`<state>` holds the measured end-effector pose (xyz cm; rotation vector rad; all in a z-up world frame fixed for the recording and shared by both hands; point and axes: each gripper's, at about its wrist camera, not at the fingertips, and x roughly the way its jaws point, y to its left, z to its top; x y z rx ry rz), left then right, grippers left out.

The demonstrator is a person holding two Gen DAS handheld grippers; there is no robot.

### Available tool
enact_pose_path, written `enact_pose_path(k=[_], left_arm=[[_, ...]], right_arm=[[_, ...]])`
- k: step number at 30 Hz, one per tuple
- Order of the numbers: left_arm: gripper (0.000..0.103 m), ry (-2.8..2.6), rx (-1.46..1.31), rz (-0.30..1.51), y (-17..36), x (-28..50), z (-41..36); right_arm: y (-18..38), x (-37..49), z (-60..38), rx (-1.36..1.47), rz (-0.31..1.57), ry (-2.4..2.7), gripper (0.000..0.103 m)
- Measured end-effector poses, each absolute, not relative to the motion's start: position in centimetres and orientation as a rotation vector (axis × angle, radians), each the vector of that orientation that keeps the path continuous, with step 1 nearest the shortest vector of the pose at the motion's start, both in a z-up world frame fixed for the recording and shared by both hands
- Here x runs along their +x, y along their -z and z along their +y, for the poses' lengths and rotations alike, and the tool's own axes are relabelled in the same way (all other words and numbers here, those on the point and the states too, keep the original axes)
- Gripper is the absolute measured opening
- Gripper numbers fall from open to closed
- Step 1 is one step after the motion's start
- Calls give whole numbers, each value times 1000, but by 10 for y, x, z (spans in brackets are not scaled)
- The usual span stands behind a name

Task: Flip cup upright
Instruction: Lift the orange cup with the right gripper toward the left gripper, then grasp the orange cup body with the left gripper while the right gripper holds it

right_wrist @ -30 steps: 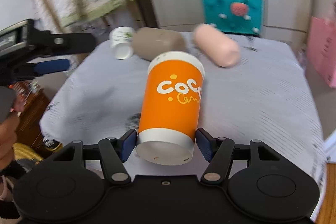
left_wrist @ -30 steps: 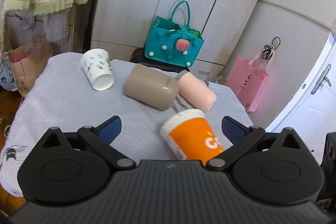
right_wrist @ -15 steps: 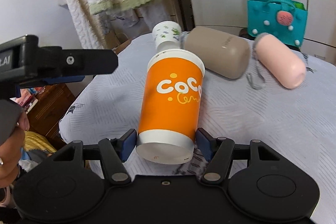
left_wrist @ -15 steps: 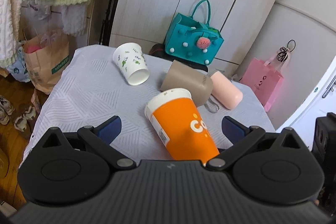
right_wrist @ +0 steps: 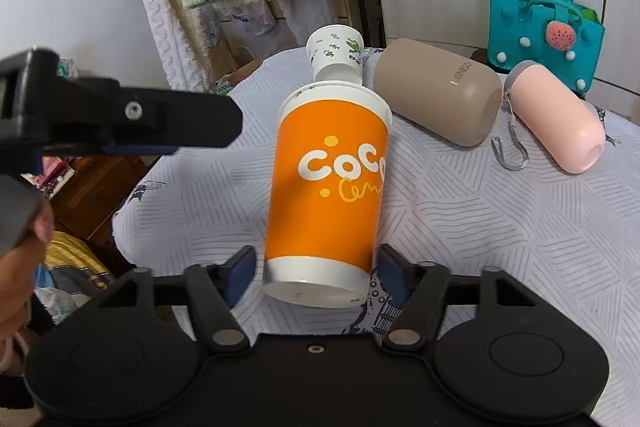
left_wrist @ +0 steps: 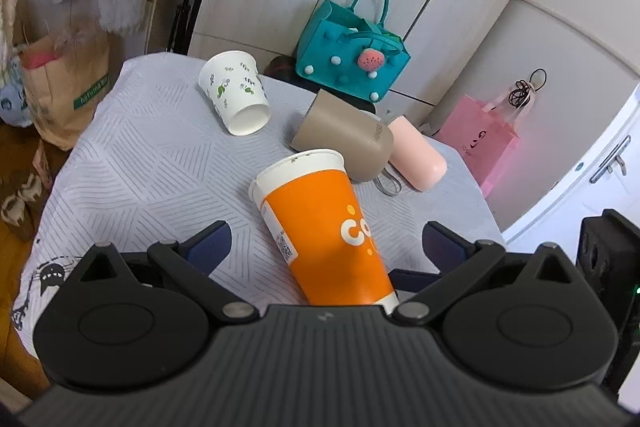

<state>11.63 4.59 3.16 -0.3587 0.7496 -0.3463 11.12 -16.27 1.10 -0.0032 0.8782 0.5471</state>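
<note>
An orange paper cup with white "coco" lettering is held by its base in my right gripper, which is shut on it; the cup tilts up off the table, rim pointing away. In the left wrist view the same cup leans with its white rim up and to the left. My left gripper is open and empty, its blue pads wide on either side of the cup without touching it. The left gripper also shows in the right wrist view at the left.
On the grey-white tablecloth lie a white leaf-print paper cup, a beige tumbler and a pink bottle, all on their sides. A teal bag and a pink bag stand behind the table.
The right gripper has raised the orange cup from lying on the table to a steeper tilt, rim higher. The left gripper has drawn nearer to the cup, still open.
</note>
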Motion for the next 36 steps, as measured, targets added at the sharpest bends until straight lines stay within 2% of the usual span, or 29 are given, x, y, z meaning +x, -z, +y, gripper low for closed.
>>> enact_pose_path(k=[14, 23, 31, 36], left_arm=[[98, 395, -540, 811, -6, 145, 47], [66, 382, -585, 800, 14, 158, 46], [63, 422, -629, 906, 30, 171, 43], [69, 429, -659, 921, 38, 174, 40]], right_arm=[[-24, 152, -151, -55, 934, -652, 80], [-14, 168, -149, -136, 980, -694, 81], [-3, 188, -154, -90, 1030, -701, 80], [-2, 185, -159, -84, 1012, -702, 79]])
